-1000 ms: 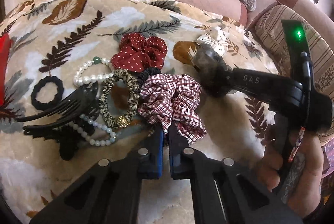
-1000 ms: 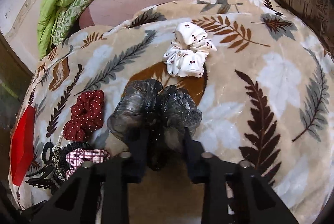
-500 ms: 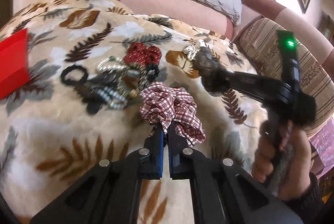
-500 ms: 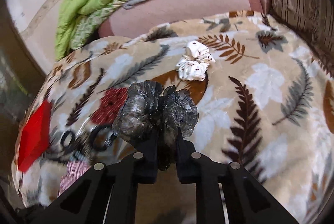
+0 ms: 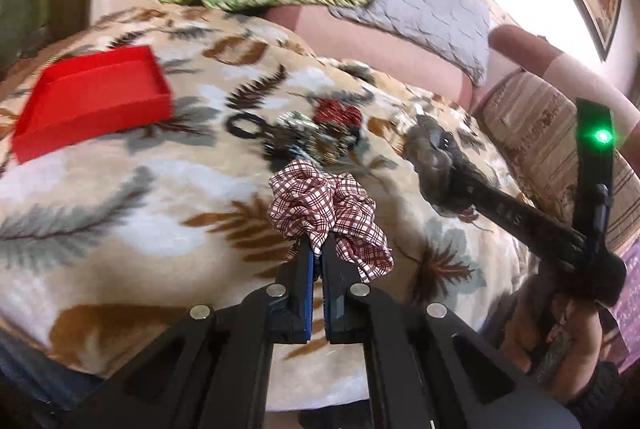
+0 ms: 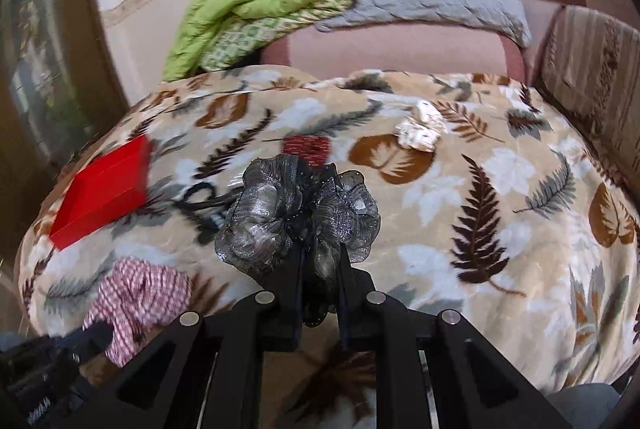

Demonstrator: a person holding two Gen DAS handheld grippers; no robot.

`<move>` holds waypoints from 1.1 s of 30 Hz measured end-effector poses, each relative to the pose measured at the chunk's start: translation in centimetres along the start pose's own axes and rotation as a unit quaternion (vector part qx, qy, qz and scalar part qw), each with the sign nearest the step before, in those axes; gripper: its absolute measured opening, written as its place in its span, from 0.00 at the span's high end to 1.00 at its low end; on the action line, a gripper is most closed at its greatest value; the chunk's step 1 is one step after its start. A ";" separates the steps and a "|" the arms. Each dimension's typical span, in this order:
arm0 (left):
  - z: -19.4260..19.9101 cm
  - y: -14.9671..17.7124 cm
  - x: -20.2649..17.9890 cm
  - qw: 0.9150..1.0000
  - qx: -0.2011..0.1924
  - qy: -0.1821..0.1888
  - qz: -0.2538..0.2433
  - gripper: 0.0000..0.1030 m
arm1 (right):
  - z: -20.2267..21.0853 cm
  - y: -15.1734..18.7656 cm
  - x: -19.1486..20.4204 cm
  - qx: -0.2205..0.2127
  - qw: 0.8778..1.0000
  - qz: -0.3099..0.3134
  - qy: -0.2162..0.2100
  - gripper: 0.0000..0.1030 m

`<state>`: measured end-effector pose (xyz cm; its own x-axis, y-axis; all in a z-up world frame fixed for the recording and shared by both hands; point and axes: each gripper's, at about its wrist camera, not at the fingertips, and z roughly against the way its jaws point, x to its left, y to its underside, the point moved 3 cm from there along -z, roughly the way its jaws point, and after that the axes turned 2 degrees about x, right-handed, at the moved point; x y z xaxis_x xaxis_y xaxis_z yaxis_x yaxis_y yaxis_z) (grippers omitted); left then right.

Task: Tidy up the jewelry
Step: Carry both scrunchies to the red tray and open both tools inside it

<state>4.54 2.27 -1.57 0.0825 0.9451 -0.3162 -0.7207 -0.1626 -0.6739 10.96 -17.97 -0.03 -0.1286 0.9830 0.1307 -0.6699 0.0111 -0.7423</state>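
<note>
Above the leaf-print blanket [image 5: 120,197] we now hold both scrunchies lifted: our left tool [image 5: 316,257] pinches the plaid scrunchie [image 5: 324,209], our right tool [image 6: 320,261] clamps the grey scrunchie [image 6: 296,217]. Left of them, the red tray [image 5: 92,97] has come into fuller view.

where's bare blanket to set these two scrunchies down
Bare blanket lies right of the white scrunchie, and in front of the red tray towards the near edge. It is crowded between the tray and the dark red scrunchie, where the jewelry pile sits.
</note>
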 end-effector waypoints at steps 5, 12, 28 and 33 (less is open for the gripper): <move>3.8 -0.5 2.2 0.999 -0.043 -0.022 0.024 0.97 | 2.4 0.4 3.2 -0.017 0.999 0.031 -0.019 0.86; 6.6 -2.1 5.1 0.996 -0.067 -0.048 0.043 0.97 | 4.1 -0.3 8.3 -0.037 0.996 0.058 -0.050 0.86; 9.9 -7.5 12.5 0.989 -0.091 -0.098 0.067 0.97 | 1.7 -3.4 18.4 -0.026 0.984 0.119 -0.127 0.86; 9.8 -9.7 14.9 0.986 -0.098 -0.117 0.072 0.97 | 0.1 -5.2 20.3 -0.021 0.982 0.122 -0.143 0.86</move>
<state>5.99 20.76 6.81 -0.1876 0.9441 -0.2710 -0.5647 -0.3294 -0.7567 11.79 1.89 6.52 -0.4856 0.8659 0.1198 -0.5639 -0.2055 -0.7999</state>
